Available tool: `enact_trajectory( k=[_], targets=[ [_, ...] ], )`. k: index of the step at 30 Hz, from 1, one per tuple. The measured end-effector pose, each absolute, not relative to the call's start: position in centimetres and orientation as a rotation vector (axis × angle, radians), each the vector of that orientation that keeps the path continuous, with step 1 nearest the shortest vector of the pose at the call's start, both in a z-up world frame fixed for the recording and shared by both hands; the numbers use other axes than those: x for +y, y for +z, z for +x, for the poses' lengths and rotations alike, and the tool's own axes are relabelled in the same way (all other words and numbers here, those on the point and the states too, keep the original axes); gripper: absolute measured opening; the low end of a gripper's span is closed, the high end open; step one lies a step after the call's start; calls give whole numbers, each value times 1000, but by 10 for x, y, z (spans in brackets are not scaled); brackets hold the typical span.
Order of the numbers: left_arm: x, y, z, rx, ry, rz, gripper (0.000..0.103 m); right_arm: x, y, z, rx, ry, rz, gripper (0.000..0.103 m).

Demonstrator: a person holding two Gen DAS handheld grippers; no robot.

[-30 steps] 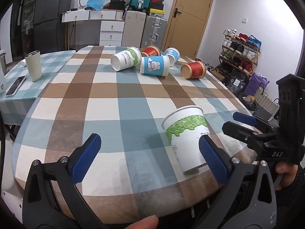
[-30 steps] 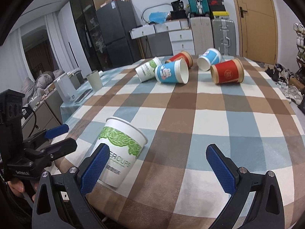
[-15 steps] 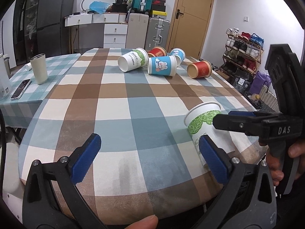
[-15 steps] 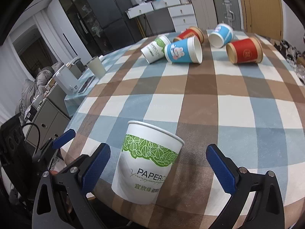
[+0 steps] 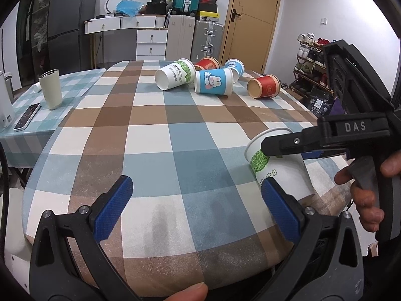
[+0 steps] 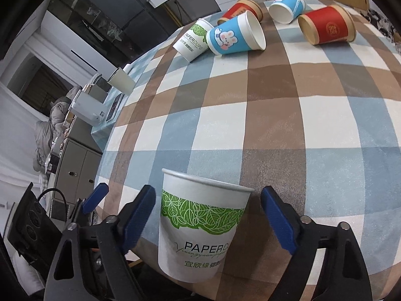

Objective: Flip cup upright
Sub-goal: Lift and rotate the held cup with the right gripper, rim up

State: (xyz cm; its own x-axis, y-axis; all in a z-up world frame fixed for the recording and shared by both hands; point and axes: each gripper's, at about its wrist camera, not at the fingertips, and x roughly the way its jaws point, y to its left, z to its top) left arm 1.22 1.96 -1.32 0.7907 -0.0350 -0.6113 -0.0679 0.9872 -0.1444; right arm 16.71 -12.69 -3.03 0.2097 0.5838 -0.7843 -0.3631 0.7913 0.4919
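A white paper cup with a green leaf band (image 6: 200, 230) stands upright, mouth up, near the front edge of the checked table; it also shows in the left wrist view (image 5: 278, 168). My right gripper (image 6: 208, 218) is open, its blue pads on either side of the cup with gaps to both. In the left wrist view the right gripper's black finger (image 5: 288, 145) crosses in front of the cup's rim. My left gripper (image 5: 195, 205) is open and empty, left of the cup over the table's front edge.
Several cups lie on their sides at the far end: a white and green one (image 5: 174, 77), a blue rabbit one (image 5: 213, 82), a red one (image 5: 263, 87), more behind. A beige tumbler (image 5: 51, 89) and a phone (image 5: 26, 117) sit on the left side table.
My right gripper has moved in around the upright cup and its jaws have narrowed. The left gripper has drawn back to the left. The cup stays standing.
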Motion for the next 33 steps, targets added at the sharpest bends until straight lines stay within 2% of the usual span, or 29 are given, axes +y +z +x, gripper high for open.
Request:
enact_trajectory(
  k=[5, 6, 12, 25, 33],
  targets=[
    [18, -14, 13, 659, 16, -153, 102, -134, -28, 167, 1191, 693, 233, 74],
    [18, -14, 13, 659, 16, -151, 102, -135, -28, 166, 1188, 700, 232, 68],
    [17, -15, 14, 662, 18, -148, 102, -137, -19, 157, 1134, 731, 201, 67],
    [18, -21, 18, 674, 31, -147, 102, -130, 5, 130, 685, 716, 64, 67],
    [21, -26, 22, 691, 43, -154, 102, -104, 1, 130, 576, 685, -55, 67]
  ],
)
